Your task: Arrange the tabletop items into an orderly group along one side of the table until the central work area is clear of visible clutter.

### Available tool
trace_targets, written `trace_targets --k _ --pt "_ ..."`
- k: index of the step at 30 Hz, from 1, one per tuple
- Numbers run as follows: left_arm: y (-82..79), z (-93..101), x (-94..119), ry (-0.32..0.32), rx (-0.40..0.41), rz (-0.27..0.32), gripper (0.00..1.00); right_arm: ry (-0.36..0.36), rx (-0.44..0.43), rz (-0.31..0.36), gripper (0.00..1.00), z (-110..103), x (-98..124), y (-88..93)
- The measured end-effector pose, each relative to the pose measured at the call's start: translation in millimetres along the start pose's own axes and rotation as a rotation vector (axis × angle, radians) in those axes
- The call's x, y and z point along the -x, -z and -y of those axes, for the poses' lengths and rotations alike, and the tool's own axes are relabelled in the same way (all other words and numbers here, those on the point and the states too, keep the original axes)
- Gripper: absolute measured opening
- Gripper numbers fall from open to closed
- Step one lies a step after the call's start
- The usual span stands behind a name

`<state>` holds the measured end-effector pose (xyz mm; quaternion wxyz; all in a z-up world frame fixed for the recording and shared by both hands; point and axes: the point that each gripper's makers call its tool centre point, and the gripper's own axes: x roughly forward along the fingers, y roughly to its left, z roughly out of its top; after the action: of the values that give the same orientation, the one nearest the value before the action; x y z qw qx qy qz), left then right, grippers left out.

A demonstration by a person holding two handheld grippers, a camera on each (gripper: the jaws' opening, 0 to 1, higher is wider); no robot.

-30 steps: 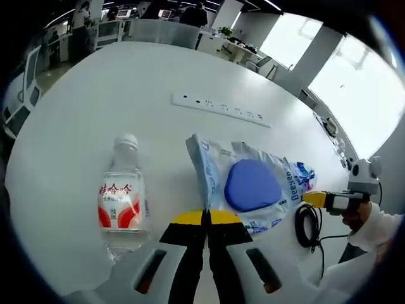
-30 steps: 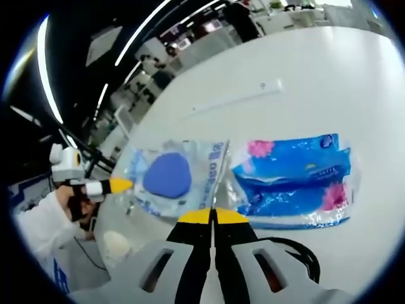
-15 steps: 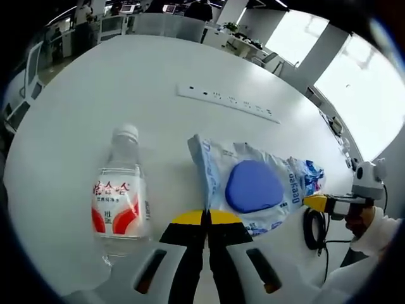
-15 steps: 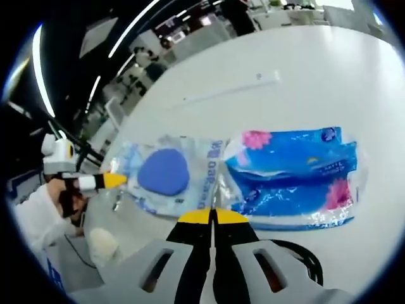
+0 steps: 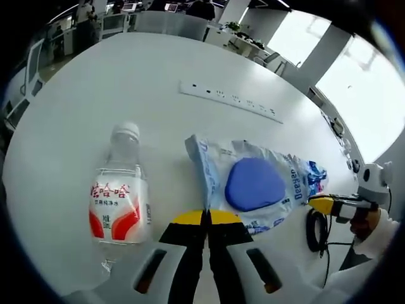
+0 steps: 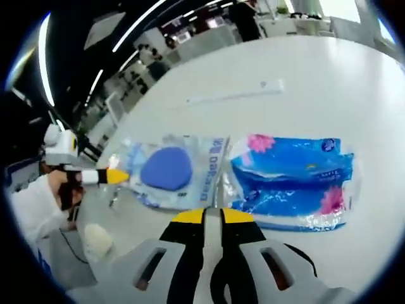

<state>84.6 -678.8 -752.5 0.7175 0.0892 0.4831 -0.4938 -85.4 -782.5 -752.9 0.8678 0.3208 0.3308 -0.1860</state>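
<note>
In the left gripper view, the left gripper (image 5: pixel 206 218) sits low over the white table (image 5: pixel 114 88) with its yellow-tipped jaws pressed together, holding nothing. Just ahead of the tips and slightly right lies a clear bag (image 5: pixel 250 187) with a blue pad inside; its near edge is close to the jaws, but I cannot tell whether they touch. To the left of the jaws a water bottle (image 5: pixel 119 196) lies on its side, cap pointing away, apart from the bag. Farther back, a white power strip (image 5: pixel 231 101) lies on the table. At the right, the right gripper (image 5: pixel 323 204) reaches toward the bag's far end, with a black cable (image 5: pixel 314 231) coiled beside it.

In the right gripper view, the right gripper (image 6: pixel 212 216) has its jaws slightly parted, with only a narrow gap between them and nothing held. Ahead lie the clear bag (image 6: pixel 171 172) on the left and a blue tissue pack (image 6: pixel 294 180) on the right, side by side and touching. The left gripper (image 6: pixel 112 176) meets the bag's far-left edge. The power strip (image 6: pixel 237 94) lies beyond.
</note>
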Motion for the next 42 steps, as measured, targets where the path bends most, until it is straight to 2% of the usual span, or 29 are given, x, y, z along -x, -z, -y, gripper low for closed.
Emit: trace_targets --k 3,8,12,15,19,24,31,34,38,42 --pt "2.8 2.3 -3 0.018 -0.04 -0.021 0.0 -0.003 -0.008 0.001 0.14 -1 5 2.7" --pt "5.0 2.7 -4 0.037 -0.06 -0.041 0.0 -0.036 -0.035 0.026 0.14 -11 20 1.4" --pt "6.4 3.9 -4 0.062 -0.053 -0.067 0.0 -0.106 -0.036 0.095 0.16 -29 37 -9.7" --pt "6.2 -0.5 -3 0.036 -0.089 -0.076 0.0 -0.13 0.014 0.121 0.19 -40 50 -11.2" --pt "2.1 -1.7 -3 0.027 -0.087 -0.06 0.11 -0.175 0.03 0.127 0.2 -51 65 -2.1" --pt "-7.3 5.2 5 0.025 -0.105 -0.018 0.25 -0.183 0.048 0.128 0.22 -49 77 6.4" --pt "-20.8 18.9 23 0.03 -0.162 0.07 0.61 -0.178 0.115 0.168 0.3 -43 94 0.4" --pt "-24.0 26.6 37 0.038 -0.173 0.106 0.71 -0.192 0.126 0.194 0.36 -44 104 -4.5" --pt "-25.8 35.0 56 0.034 -0.219 0.148 0.77 -0.197 0.152 0.212 0.4 -44 116 -5.0" --pt "-22.9 42.3 78 0.028 -0.259 0.184 0.78 -0.209 0.136 0.223 0.42 -42 132 -0.4"
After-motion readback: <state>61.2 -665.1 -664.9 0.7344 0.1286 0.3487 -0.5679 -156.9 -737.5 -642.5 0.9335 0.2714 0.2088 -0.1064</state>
